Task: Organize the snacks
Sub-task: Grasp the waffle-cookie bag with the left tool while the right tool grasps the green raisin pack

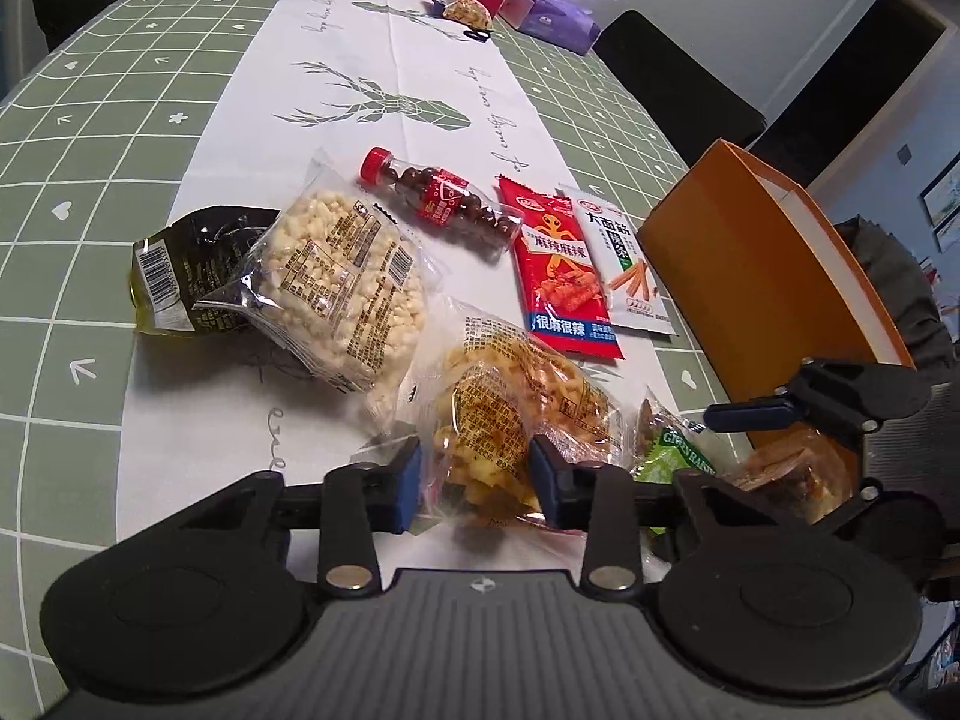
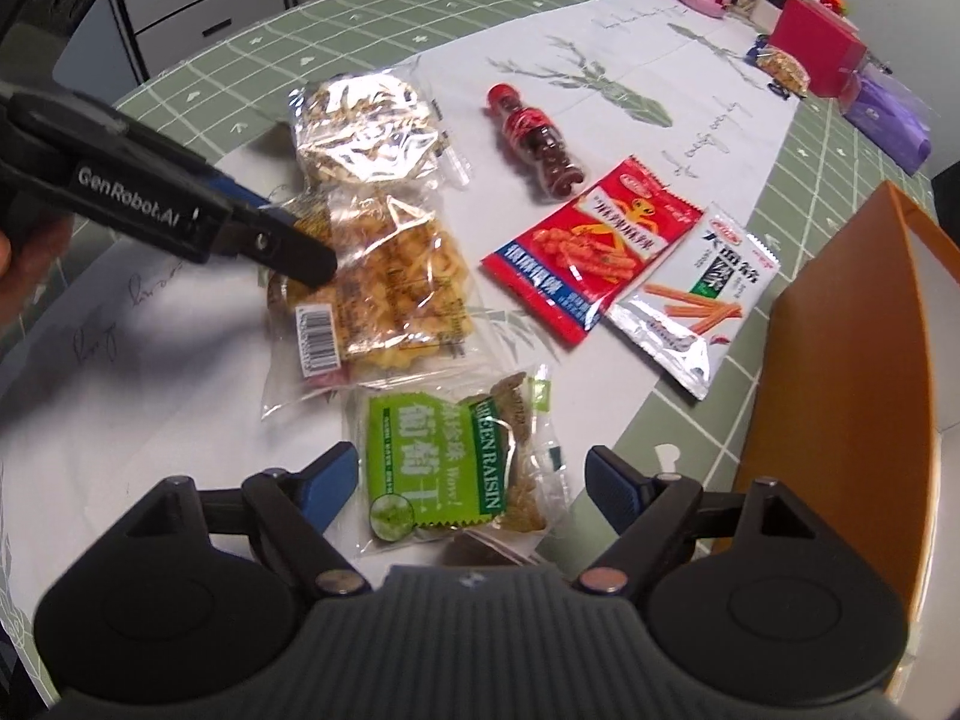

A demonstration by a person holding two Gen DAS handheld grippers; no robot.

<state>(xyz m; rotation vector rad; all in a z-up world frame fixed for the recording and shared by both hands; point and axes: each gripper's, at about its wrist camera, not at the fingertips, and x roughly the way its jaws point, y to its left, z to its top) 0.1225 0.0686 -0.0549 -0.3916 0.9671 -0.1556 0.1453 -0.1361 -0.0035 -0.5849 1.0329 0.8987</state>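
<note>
Left wrist view: left claw [image 1: 474, 480] clamps the yellow snack bag [image 1: 516, 414]; right claw [image 2: 468, 480] spread apart

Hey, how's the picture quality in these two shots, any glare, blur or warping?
Left wrist view: fisheye bends the tablecloth grid; snacks sharp; the orange box evenly lit. Right wrist view: glare whitens the clear cracker bag, and the left gripper casts a soft shadow on the table runner.

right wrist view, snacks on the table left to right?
Yellow fried-snack bag → green raisin pack → candy bottle → red spicy-strip packet → white strip packet → orange box.
</note>
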